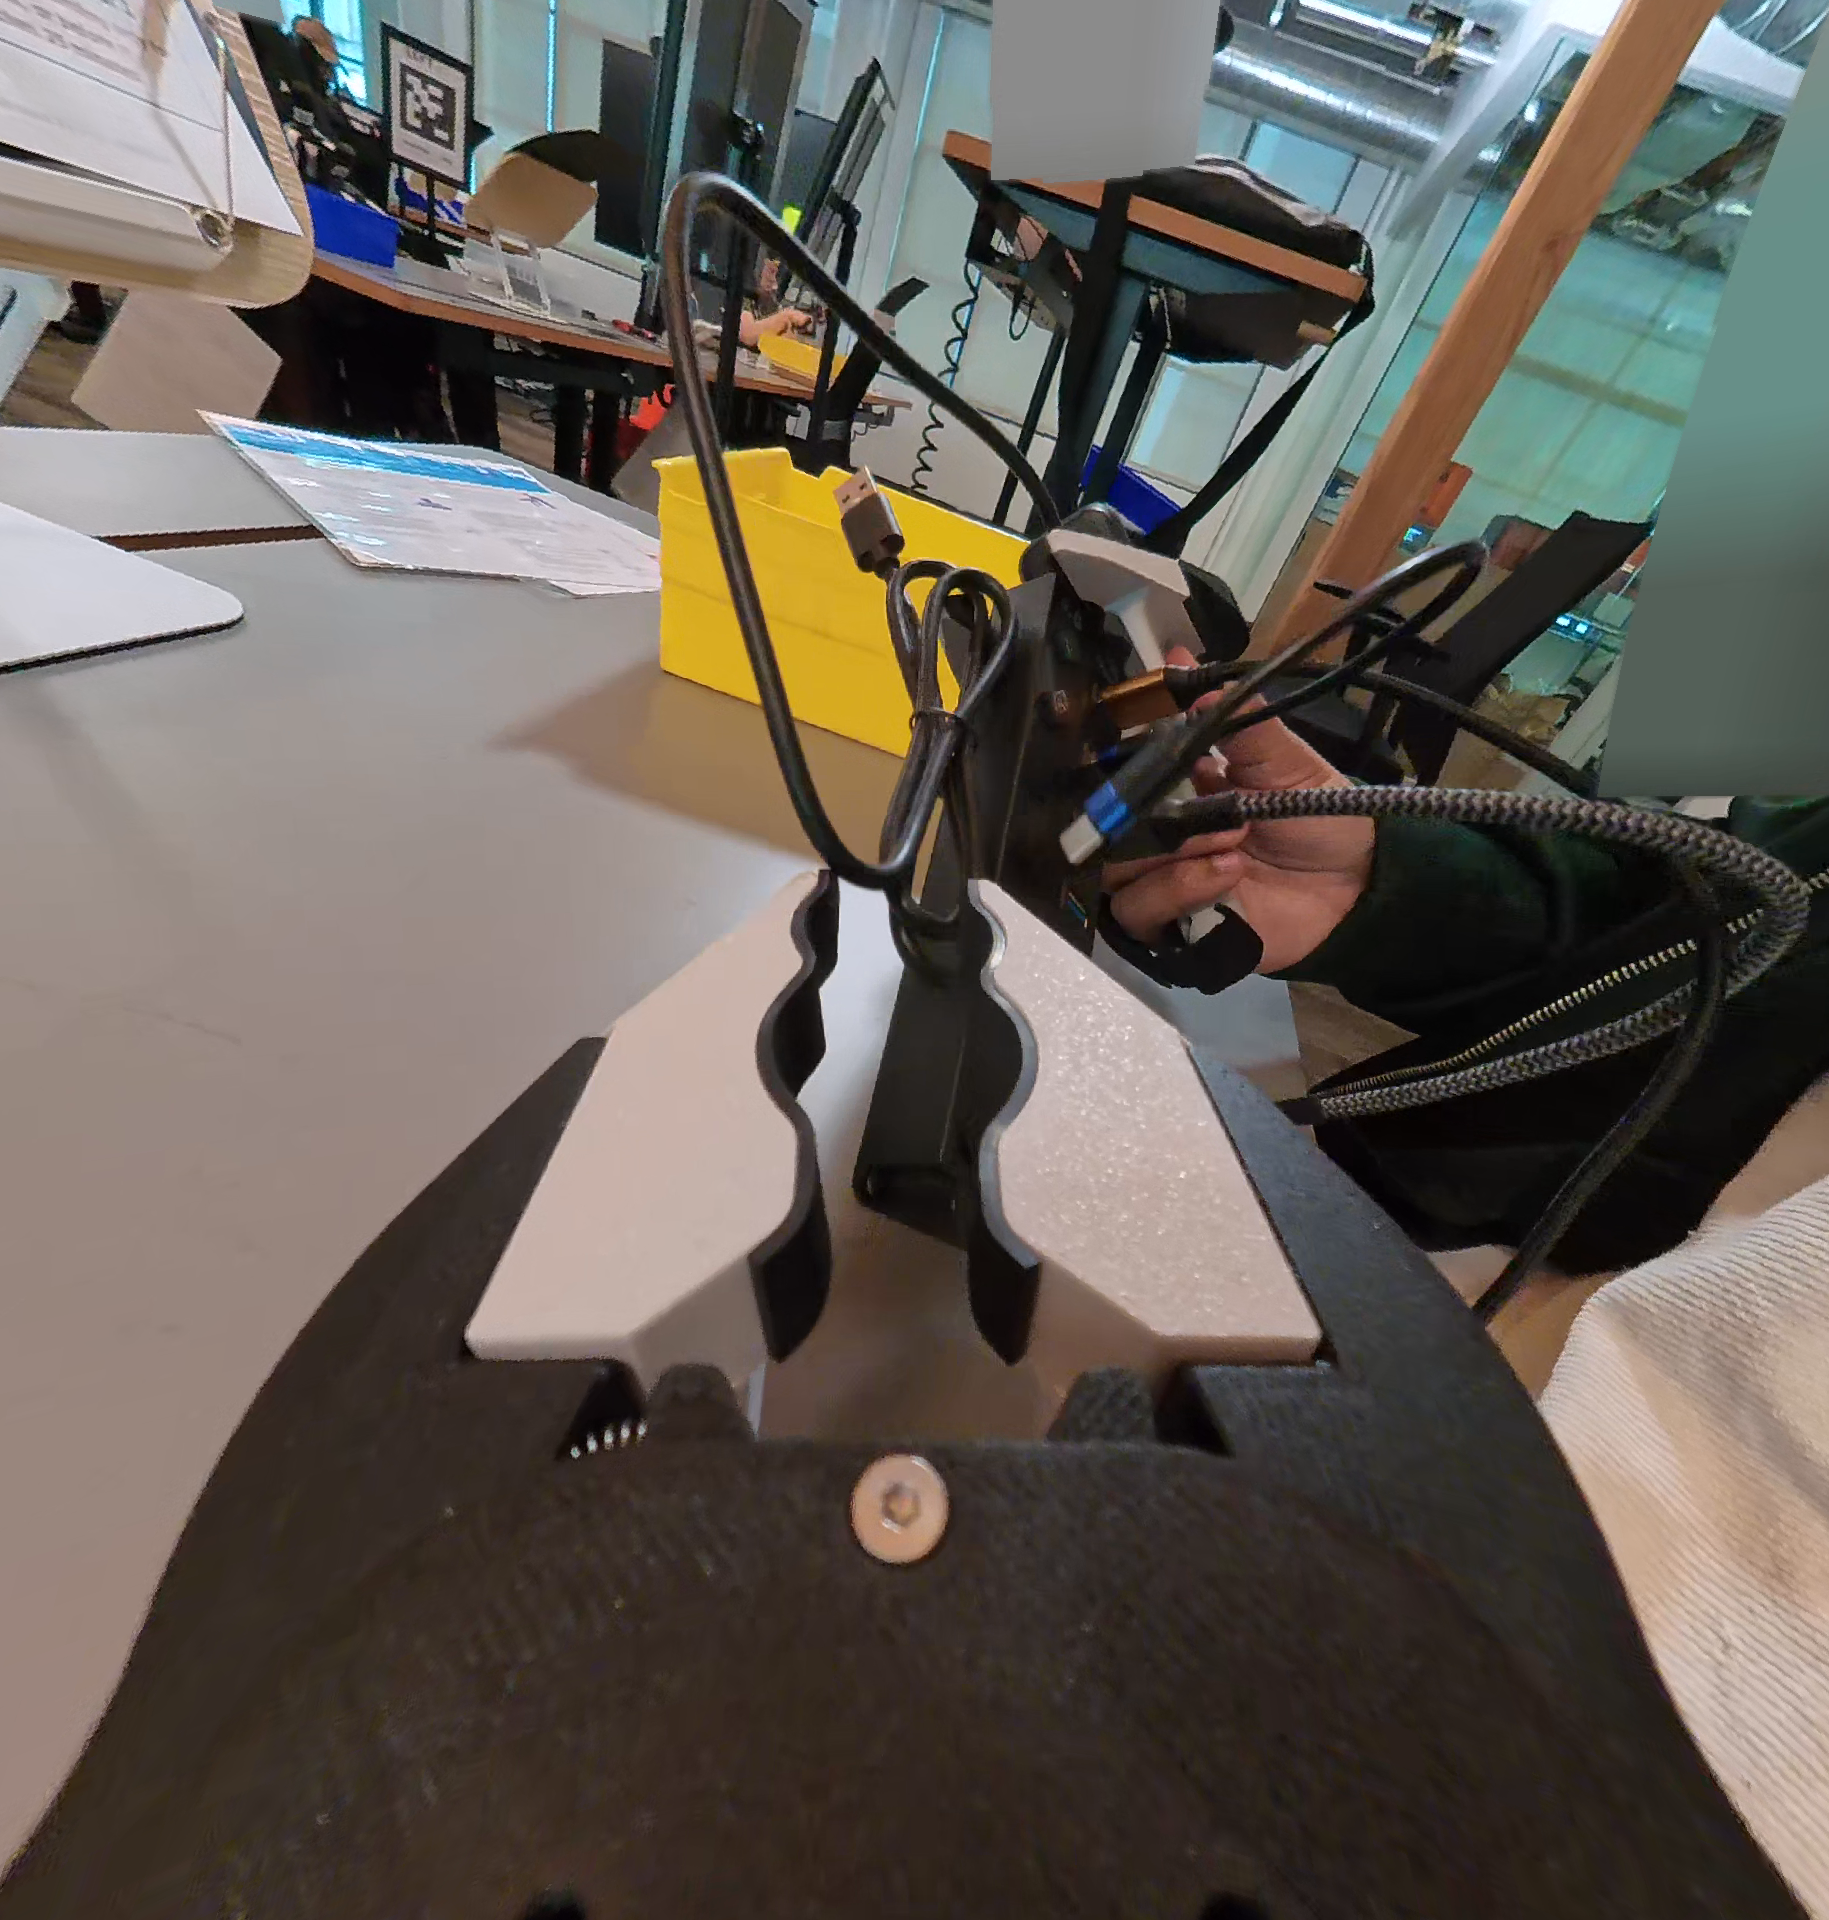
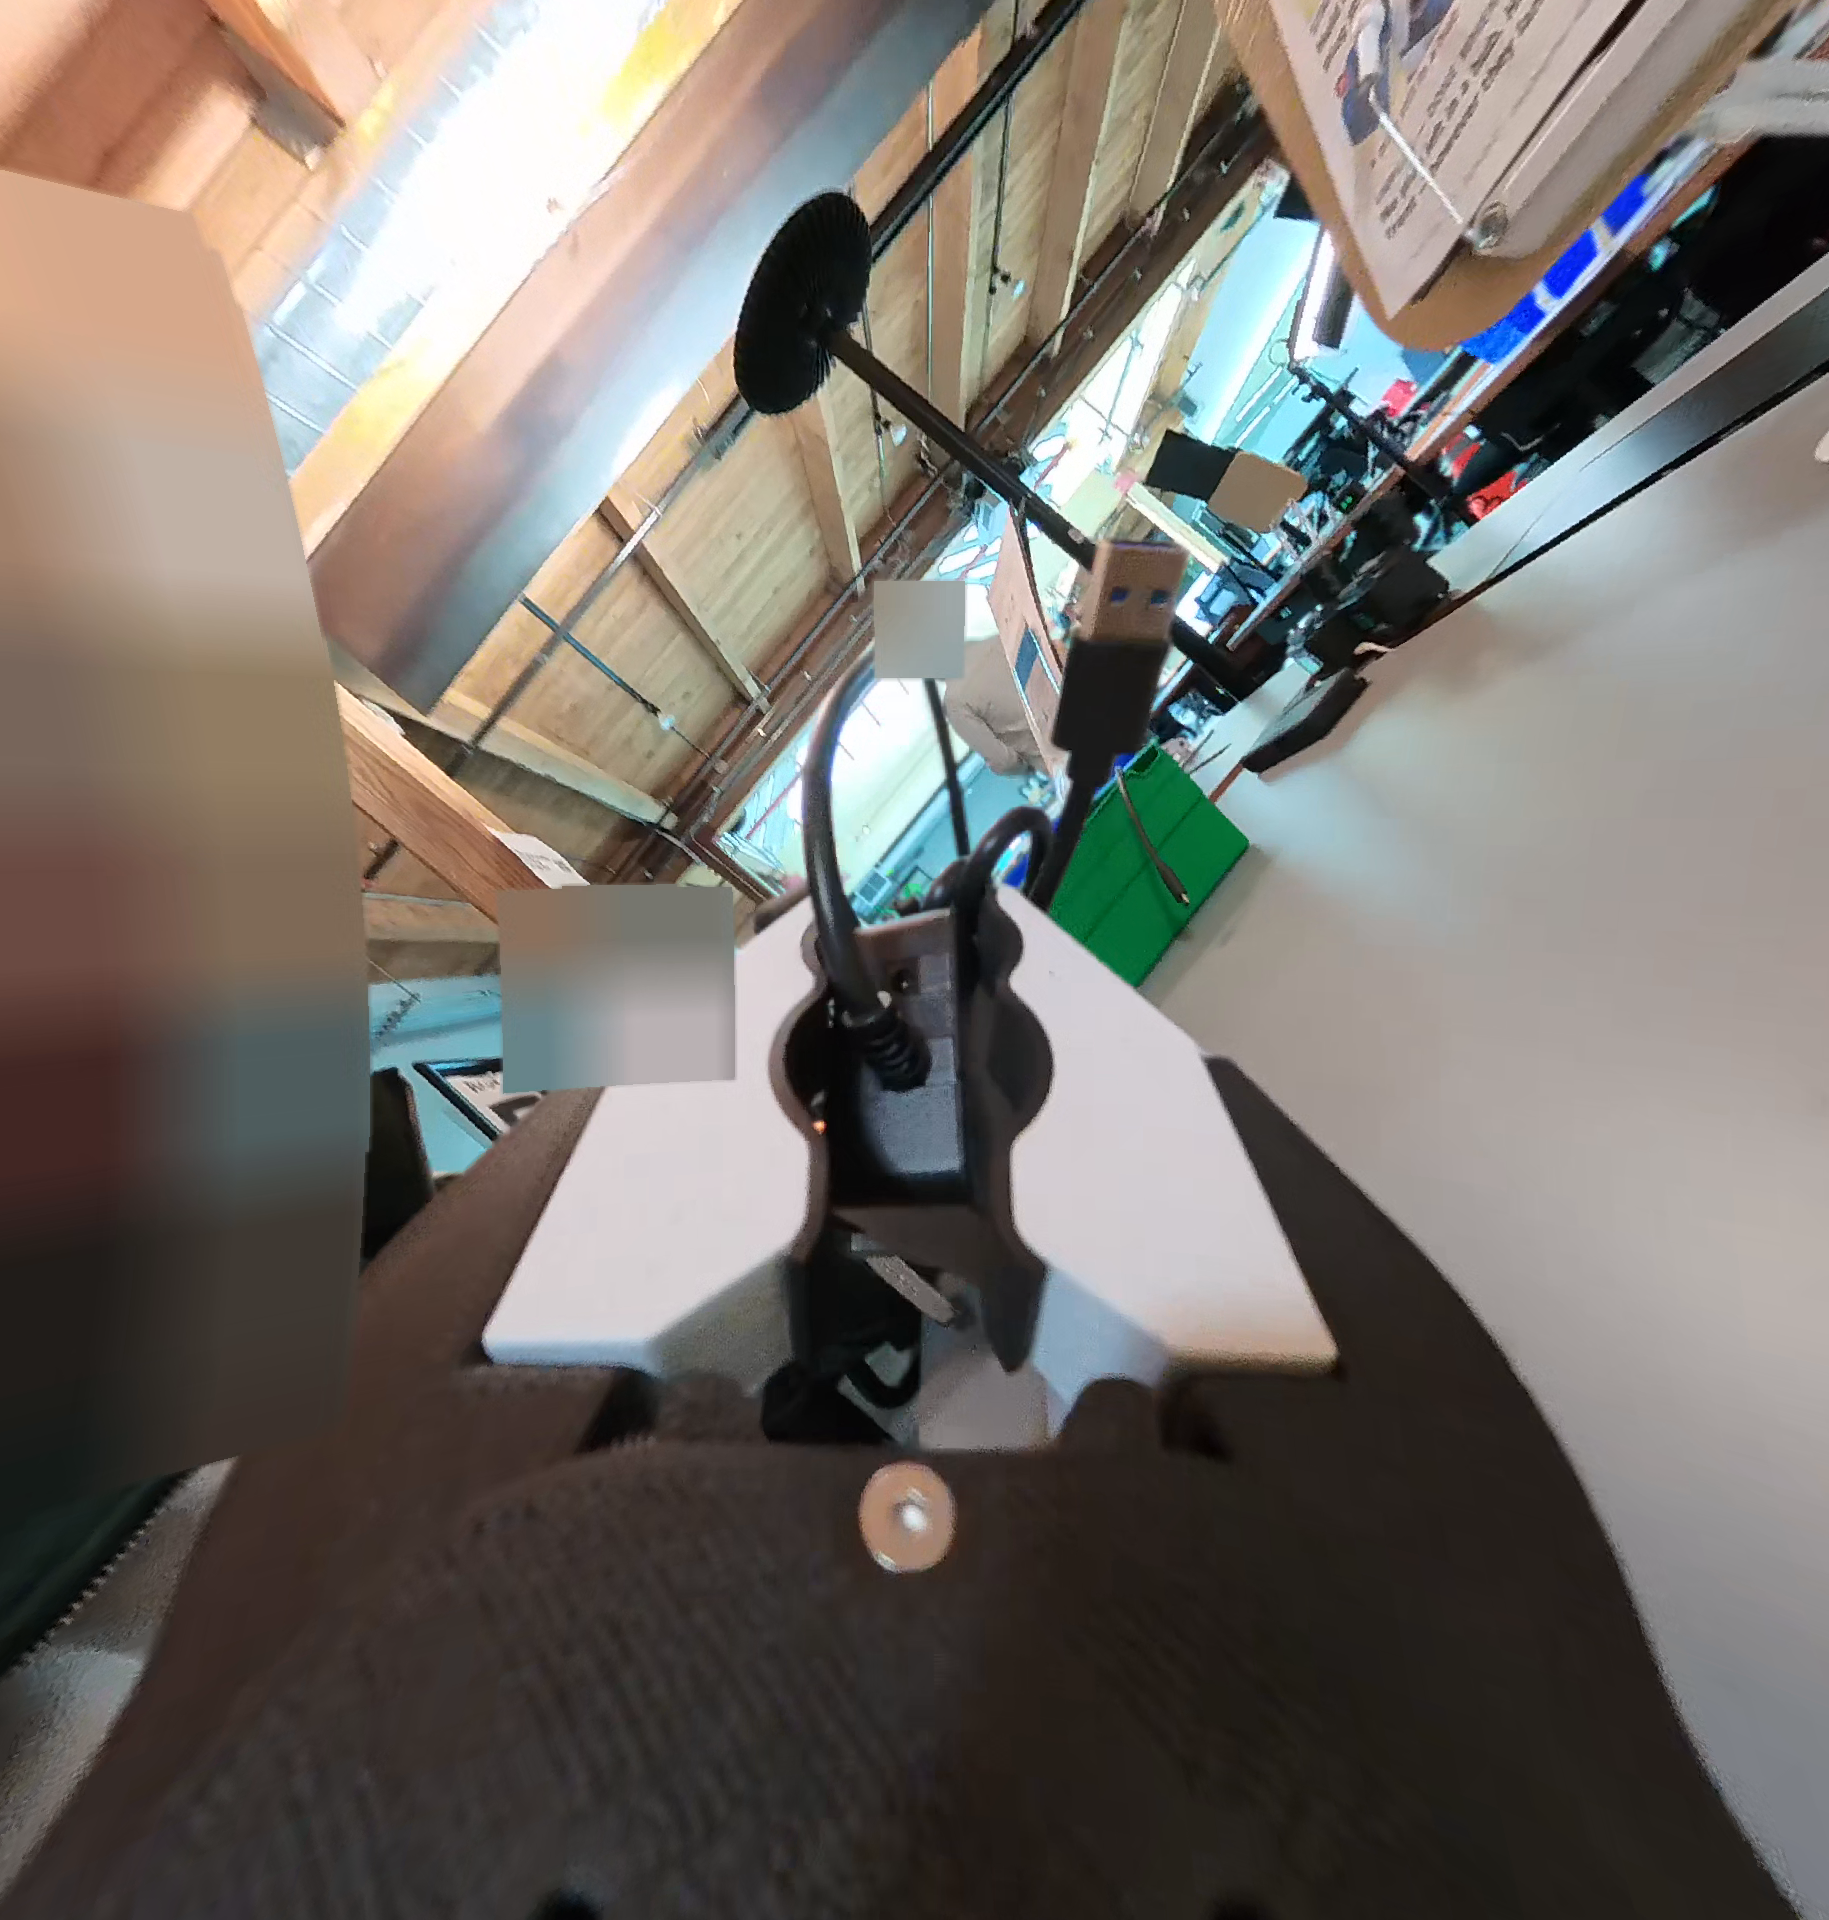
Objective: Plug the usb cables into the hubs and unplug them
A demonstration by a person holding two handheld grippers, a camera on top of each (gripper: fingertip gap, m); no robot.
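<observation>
My left gripper (image 1: 894, 904) is shut on a black hub (image 1: 925, 1101) that stands on edge between the pads, pressed to the right pad. The hub's bundled black cable ends in a free USB plug (image 1: 868, 509) above it. A hand (image 1: 1294, 862) farther right holds the other gripper, with a blue-tipped plug (image 1: 1097, 821) and a braided cable (image 1: 1512, 821) by it. My right gripper (image 2: 910, 935) is shut on a grey hub (image 2: 915, 1091), tilted steeply above the table. That hub's cable loops up, and its USB plug (image 2: 1128, 623) points away, unplugged.
A yellow bin (image 1: 785, 582) stands on the grey table (image 1: 318, 883) behind the left hub. Printed sheets (image 1: 442, 509) and a white stand base (image 1: 58, 592) lie at the left. A green bin (image 2: 1149, 873) sits on the table past the right gripper.
</observation>
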